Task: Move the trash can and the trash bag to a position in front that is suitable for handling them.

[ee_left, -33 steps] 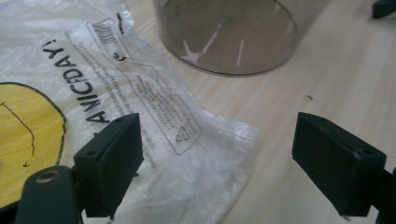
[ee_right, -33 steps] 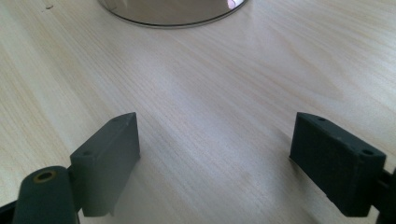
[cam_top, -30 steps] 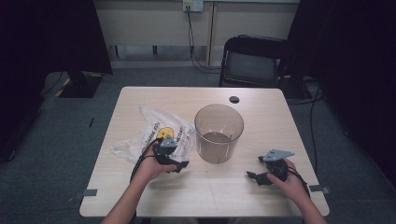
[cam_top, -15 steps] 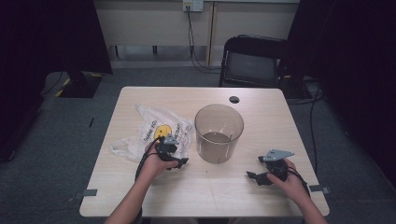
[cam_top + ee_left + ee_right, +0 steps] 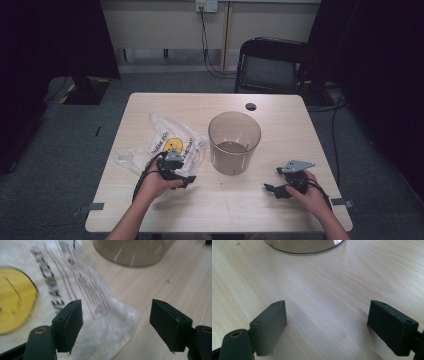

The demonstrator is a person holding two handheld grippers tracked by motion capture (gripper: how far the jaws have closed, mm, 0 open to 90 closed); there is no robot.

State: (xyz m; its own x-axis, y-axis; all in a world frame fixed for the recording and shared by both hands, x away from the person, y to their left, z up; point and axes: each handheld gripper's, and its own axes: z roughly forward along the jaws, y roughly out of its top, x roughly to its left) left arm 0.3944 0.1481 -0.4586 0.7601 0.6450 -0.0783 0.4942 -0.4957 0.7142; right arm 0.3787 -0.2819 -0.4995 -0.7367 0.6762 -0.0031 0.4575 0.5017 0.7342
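Beyond my pale wooden surface (image 5: 280, 125) lies grey carpet (image 5: 65, 150), a black folding chair (image 5: 270, 65), and a beige wall (image 5: 160, 22).

High view: fixed above the near edge, facing forward and down; takes in the whole table (image 5: 150, 210), far chair (image 5: 272, 65) and wall.

Left gripper view: low and close over the table's left-near part, looking along its own jaws at the plastic bag (image 5: 75, 277) and the bin (image 5: 130, 252) base.

Right gripper view: low, close, right-near, facing bare tabletop toward the bin.

Shared by all three: bin and tabletop.
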